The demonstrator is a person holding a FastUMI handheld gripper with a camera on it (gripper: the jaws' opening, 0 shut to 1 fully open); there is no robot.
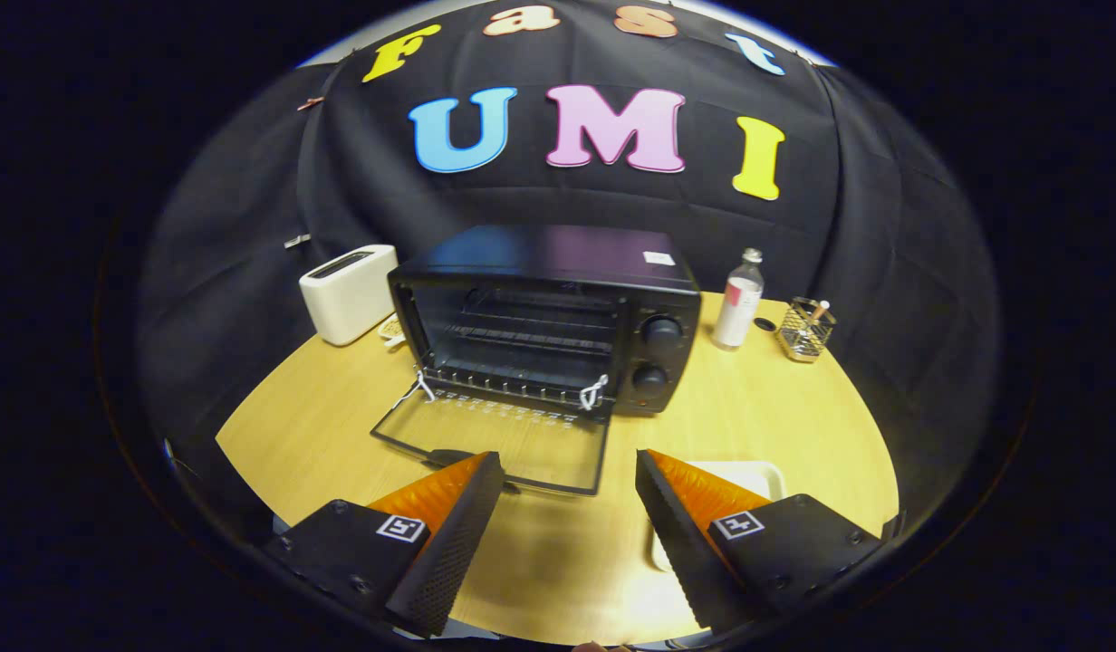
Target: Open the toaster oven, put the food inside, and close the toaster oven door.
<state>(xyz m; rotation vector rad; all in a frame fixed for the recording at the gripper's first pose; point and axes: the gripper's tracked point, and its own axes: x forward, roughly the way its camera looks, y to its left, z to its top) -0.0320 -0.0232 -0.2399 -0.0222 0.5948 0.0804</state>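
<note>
Wooden bench [341, 426] carries a black toaster oven [558, 317] at its middle, the glass door [504, 439] folded down flat toward the gripper [569, 471]. Left of the oven stands a white toaster [348, 292]; right of it, a bottle [737, 312] and a wire basket [804, 329]. The gripper hangs spread wide and empty, just short of the door. A white tray [759, 475] lies partly behind its right finger.

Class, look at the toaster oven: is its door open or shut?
Open. The toaster oven door lies folded down flat on the table, exposing the racks; the gripper fingers are spread, holding nothing.
</note>
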